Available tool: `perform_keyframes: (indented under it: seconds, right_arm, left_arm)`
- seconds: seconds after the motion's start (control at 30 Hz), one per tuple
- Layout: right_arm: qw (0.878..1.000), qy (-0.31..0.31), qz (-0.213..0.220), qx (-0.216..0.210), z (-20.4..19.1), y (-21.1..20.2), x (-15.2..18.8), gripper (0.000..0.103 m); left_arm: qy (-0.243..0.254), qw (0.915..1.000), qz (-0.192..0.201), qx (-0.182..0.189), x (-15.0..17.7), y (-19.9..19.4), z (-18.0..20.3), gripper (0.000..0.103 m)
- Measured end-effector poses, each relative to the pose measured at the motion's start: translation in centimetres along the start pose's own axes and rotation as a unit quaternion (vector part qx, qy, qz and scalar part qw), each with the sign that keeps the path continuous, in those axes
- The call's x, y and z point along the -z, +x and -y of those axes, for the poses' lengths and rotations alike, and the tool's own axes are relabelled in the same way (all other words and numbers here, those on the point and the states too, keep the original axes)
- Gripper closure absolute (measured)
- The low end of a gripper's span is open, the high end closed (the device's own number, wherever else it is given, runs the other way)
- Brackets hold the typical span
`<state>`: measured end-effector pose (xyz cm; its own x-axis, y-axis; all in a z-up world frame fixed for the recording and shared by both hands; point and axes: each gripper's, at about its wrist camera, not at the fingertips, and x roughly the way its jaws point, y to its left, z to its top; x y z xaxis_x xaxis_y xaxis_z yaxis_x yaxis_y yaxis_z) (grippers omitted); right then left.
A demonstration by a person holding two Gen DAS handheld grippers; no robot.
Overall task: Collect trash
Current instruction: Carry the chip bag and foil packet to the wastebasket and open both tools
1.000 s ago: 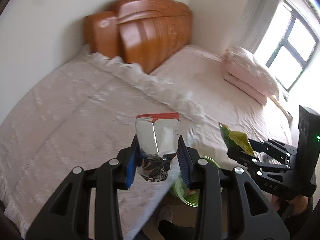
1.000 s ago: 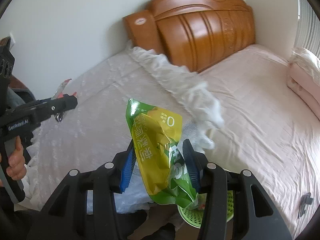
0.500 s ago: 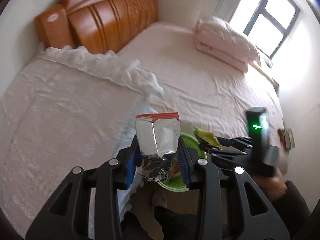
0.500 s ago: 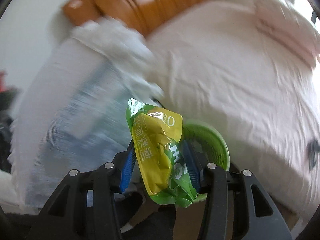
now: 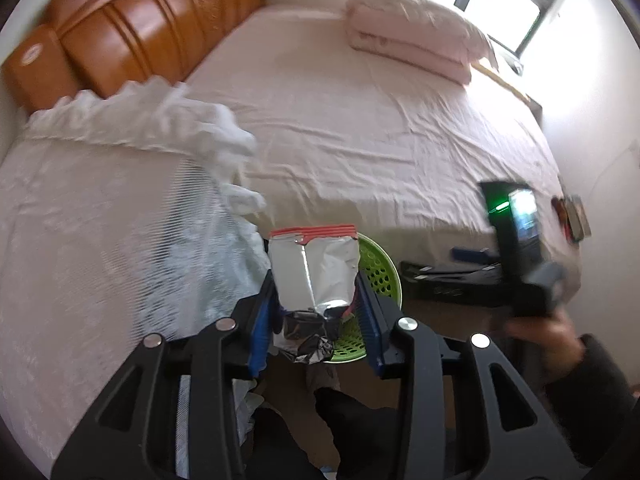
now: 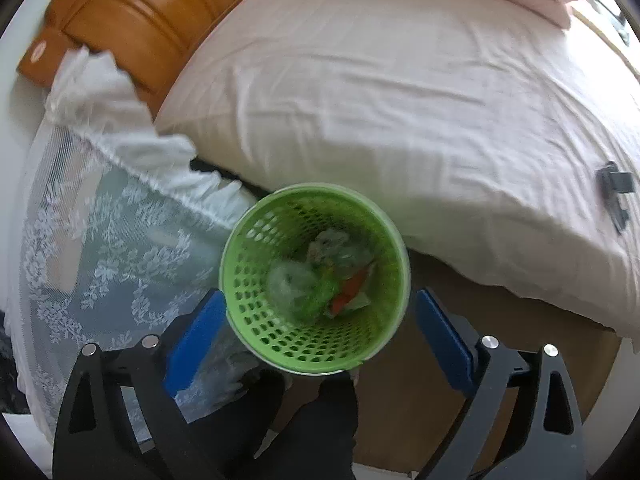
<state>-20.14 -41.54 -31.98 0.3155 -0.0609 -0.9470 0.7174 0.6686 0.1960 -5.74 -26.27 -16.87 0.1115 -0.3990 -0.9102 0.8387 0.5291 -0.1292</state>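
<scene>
Home bedroom: big bed [image 5: 360,120] w/ pink sheet, carved wooden headboard [image 5: 140,28] at 11 o'clock, folded quilt [image 5: 412,44] & window [image 5: 508,4] at 1 o'clock, lace cover [image 6: 100,248] at 9.

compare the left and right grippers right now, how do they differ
The left gripper is shut on a silver foil wrapper; the right gripper is open and holds nothing. The left is off to the side of the green basket; the right hangs above its mouth. Both have blue pads.
</scene>
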Motion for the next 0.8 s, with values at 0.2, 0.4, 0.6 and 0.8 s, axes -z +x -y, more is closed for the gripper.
perform_keyframes:
  seconds: [0.2,0.4,0.6,0.8]
  right_arm:
    - [0.999,0.037,0.018,0.009,3.5,-3.0,0.5,0.006]
    - [0.998,0.059,0.004,0.023,5.6,-2.6,2.1,0.006]
    - [0.997,0.058,-0.025,0.038,6.2,-0.7,3.2,0.006]
    - [0.999,0.028,-0.014,0.034,3.4,-1.4,1.7,0.006]
  left_arm:
    - [0.031,0.9975,-0.059,0.024,-0.2,7.1,3.1,0.033]
    - [0.028,0.9917,-0.125,0.003,1.7,14.3,4.4,0.008]
    - [0.002,0.9895,-0.144,-0.014,3.6,16.5,4.4,0.008]
    - [-0.033,0.9969,-0.059,-0.041,1.8,10.7,2.9,0.008]
